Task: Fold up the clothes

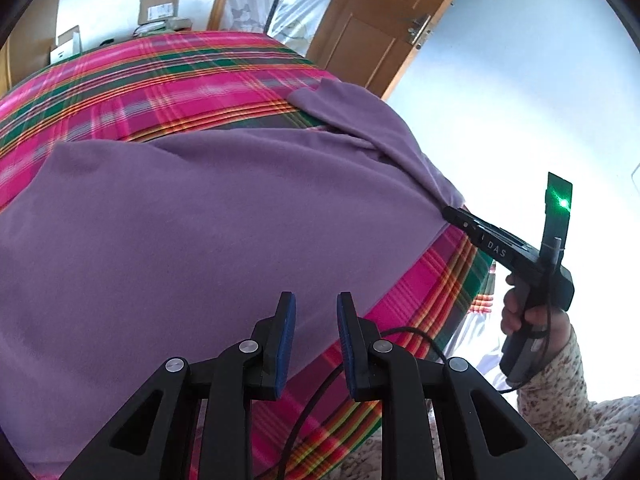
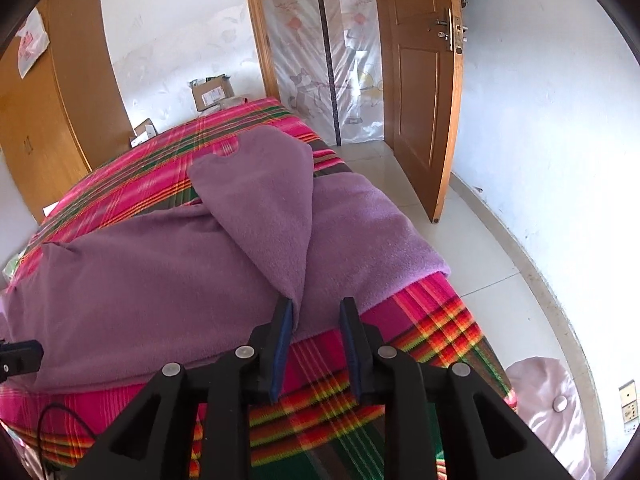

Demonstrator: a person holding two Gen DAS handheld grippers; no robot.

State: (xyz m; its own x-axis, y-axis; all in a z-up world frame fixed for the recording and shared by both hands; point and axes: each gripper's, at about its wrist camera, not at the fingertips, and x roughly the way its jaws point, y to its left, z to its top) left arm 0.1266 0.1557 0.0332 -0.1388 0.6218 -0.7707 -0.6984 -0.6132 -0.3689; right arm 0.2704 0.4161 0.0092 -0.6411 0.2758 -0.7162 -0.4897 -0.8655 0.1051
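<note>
Purple garment (image 1: 180,220) left edge cut off; box label (image 2: 210,98) unreadable.

Both wrist cameras look forward along their jaws, close over the bed (image 1: 160,80). The left faces across it toward the door (image 1: 372,28); the right looks lengthwise. Both share the garment (image 1: 200,220).

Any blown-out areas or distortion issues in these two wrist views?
Left wrist view: the wall right of the purple garment is blown out to near white, and the fisheye bulges the plaid bedcover into a dome. Right wrist view: exposure is even, the door edges bow, and the corners vignette black.
</note>
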